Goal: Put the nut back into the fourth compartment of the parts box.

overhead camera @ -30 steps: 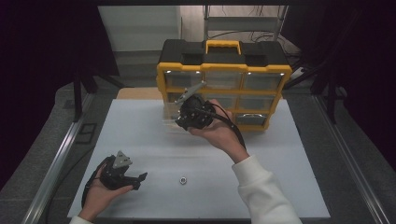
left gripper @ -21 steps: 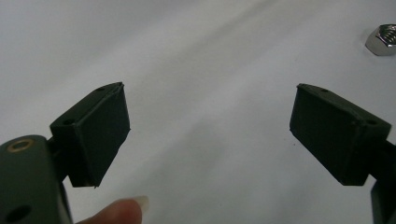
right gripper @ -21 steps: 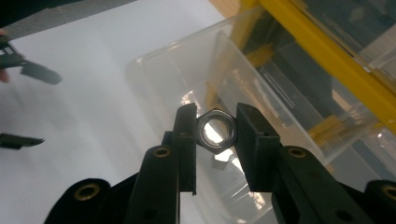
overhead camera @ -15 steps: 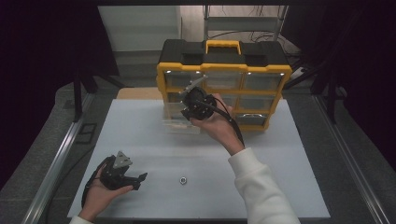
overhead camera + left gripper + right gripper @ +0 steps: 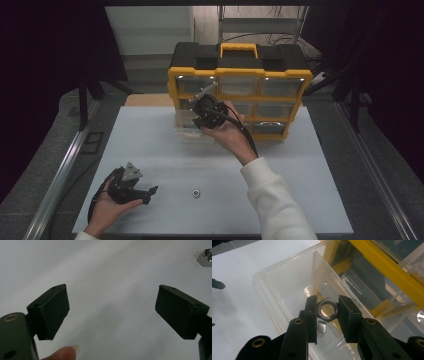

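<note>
Shifted since a second ago: right tongs (image 5: 199, 95), carried from about the middle of the tabletop (image 5: 150, 150) toward 12 o'clock, now over the clear drawer (image 5: 192, 127) pulled out of the yellow organiser (image 5: 240, 95); left tongs (image 5: 150, 192) unmoved at 7 o'clock. Item held: hex nut (image 5: 327, 308), steel, clamped across two opposite flats by the right tongs, jaws nearly closed on it. Position: above the drawer's open compartment, beside its clear divider (image 5: 324, 272); another small nut (image 5: 321, 328) already lies on the drawer floor below. Orientation: no long axis to speak of; bore axis runs along the line of the jaws, so the hole faces the right gripper camera and the drawer floor beyond it. Left tongs (image 5: 110, 307): jaws wide apart, holding nothing, low over bare tabletop. Spare: loose nut (image 5: 196, 192) at 6 o'clock on the tabletop, seen also as (image 5: 205, 257). Risks, as judged: released from height, the nut may bounce on hard plastic and hop the drawer wall; released on edge, it may roll; a nudge from the jaws could push the light drawer askew.
</note>
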{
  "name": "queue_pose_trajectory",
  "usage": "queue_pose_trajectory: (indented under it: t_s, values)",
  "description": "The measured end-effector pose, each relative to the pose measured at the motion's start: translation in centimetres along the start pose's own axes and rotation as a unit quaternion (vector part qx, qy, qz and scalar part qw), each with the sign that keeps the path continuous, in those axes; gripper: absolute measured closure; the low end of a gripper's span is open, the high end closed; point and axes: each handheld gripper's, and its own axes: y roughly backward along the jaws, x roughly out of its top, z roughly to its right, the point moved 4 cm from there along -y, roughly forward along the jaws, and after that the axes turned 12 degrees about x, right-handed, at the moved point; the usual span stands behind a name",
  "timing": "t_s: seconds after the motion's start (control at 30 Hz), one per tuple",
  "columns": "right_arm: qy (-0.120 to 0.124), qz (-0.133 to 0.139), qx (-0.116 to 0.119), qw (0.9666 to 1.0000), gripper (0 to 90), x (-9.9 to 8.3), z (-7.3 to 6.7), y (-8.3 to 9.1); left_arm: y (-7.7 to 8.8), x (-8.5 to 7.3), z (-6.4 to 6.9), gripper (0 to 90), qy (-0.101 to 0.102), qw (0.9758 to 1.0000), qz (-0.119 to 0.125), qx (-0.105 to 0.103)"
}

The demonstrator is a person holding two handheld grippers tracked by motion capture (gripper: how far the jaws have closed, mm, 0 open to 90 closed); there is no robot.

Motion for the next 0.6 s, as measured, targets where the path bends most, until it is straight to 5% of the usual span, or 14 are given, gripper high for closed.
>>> queue_pose_trajectory:
  t_s: [0.6]
  values:
    - [0.003,-0.004,0.006,1.0,70.1,0.01,-0.27,-0.59,-0.06,-0.05,0.11,12.7,-0.005,1.0,-0.003,-0.001]
